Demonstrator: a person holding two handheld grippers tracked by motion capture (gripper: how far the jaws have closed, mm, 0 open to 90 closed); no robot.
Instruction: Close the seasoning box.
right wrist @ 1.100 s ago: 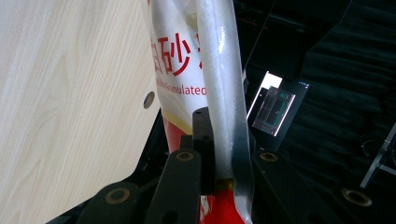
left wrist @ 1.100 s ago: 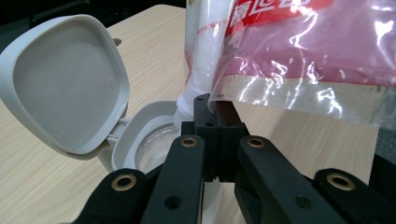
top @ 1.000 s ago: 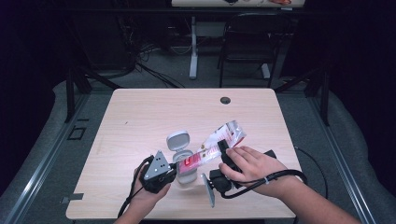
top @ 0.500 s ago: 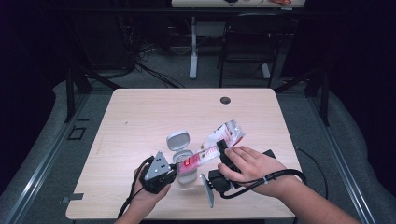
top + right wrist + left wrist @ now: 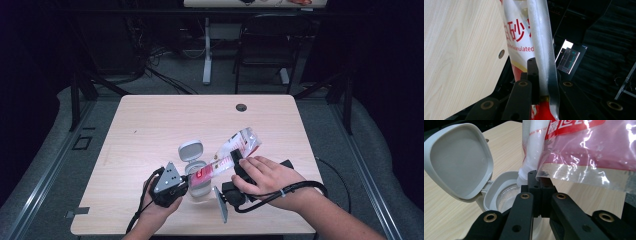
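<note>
1. Pinching the low corner of the sugar bag (image 5: 579, 152), the left gripper (image 5: 537, 176) has its jaws pressed together on the plastic right at the opening; in the high view the left gripper (image 5: 172, 186) sits at the near edge of the table (image 5: 150, 125), left of centre.
2. Right gripper (image 5: 536, 65): jaws clamped on the bag's upper part, the clear sealed strip running up between and past them. In the high view the right gripper (image 5: 239, 172) is just right of the container, hand wrapped over it.
3. Sugar bag (image 5: 227, 155) is tilted, high end far-right, low end near-left, mouth pointing down toward the container.
4. Container (image 5: 504, 195): small clear jar with a grey collar, hinged lid (image 5: 459, 160) flipped open and standing up on the far-left side. In the high view the container (image 5: 197, 180) stands between the two grippers, lid (image 5: 191, 150) behind it.
5. Progress, judged: lid already open, bag lifted, gripped at both ends and tipped over the jar, so pouring looks set up or just under way.
6. Some white grains seem to lie in the jar bottom; fill level cannot be told.
7. Left, judged: finish pouring, level the bag, set it down, close the lid.
</note>
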